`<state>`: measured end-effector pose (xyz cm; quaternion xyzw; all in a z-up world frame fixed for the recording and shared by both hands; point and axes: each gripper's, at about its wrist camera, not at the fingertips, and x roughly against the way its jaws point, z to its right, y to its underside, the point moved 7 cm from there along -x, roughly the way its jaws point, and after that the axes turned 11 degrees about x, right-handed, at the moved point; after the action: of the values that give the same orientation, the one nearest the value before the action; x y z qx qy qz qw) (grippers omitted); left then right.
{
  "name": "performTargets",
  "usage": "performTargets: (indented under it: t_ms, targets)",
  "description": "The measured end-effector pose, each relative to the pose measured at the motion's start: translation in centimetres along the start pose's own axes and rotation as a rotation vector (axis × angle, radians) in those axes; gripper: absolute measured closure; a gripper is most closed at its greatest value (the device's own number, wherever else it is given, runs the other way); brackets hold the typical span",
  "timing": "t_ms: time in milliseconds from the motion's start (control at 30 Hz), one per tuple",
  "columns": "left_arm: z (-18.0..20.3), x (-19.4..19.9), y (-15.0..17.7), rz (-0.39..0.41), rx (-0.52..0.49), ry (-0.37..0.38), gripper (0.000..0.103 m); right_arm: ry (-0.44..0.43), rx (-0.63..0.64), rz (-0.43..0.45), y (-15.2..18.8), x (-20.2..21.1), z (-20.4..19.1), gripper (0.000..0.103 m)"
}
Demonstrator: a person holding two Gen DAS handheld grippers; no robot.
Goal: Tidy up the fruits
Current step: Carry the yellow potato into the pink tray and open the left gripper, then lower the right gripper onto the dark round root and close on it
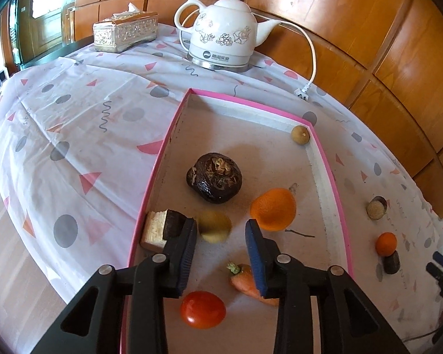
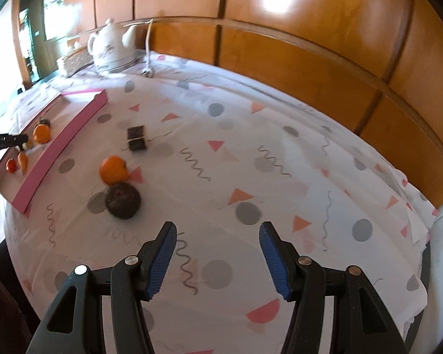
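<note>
— Sorting into the pink-rimmed tray [image 1: 329, 165]: the left gripper [image 1: 221, 246] hangs over it, fingers apart and empty, a blurred yellowish fruit [image 1: 215, 225] just beyond them, seemingly dropped in.

— What's next?

— Likely the small orange [image 2: 112, 169] at ten o'clock of the right gripper [image 2: 218, 261] — its fingers apart too, holding nothing; it must reach left and close.

The left gripper [image 1: 221, 230] tilts steeply downward, its jaws parted with nothing pressed between the blue pads. The right gripper [image 2: 218, 233] also angles down, jaws spread wider apart and holding nothing.
</note>
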<state>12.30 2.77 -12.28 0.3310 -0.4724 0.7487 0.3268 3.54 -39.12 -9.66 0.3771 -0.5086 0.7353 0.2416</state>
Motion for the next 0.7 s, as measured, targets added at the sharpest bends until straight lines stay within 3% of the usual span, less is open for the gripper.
performTargets:
  t_ms: [100,500,700]
  targets:
    - [0.3,0.8,0.2,0.019,-0.021,-0.008,0.062,-0.026,0.023,-0.015,0.0,-0.3,-0.9,0.044]
    - [-0.7,3.5,0.7,0.045,-0.022,-0.015,0.059,-0.133,0.107,-0.039,-1.3,-1.5,-5.3,0.044]
    - [-1.7,4.3,1.2,0.044,0.0,-0.017,0.052,-0.162,0.126,-0.06,-2.2,-2.5,-7.0,0.044]
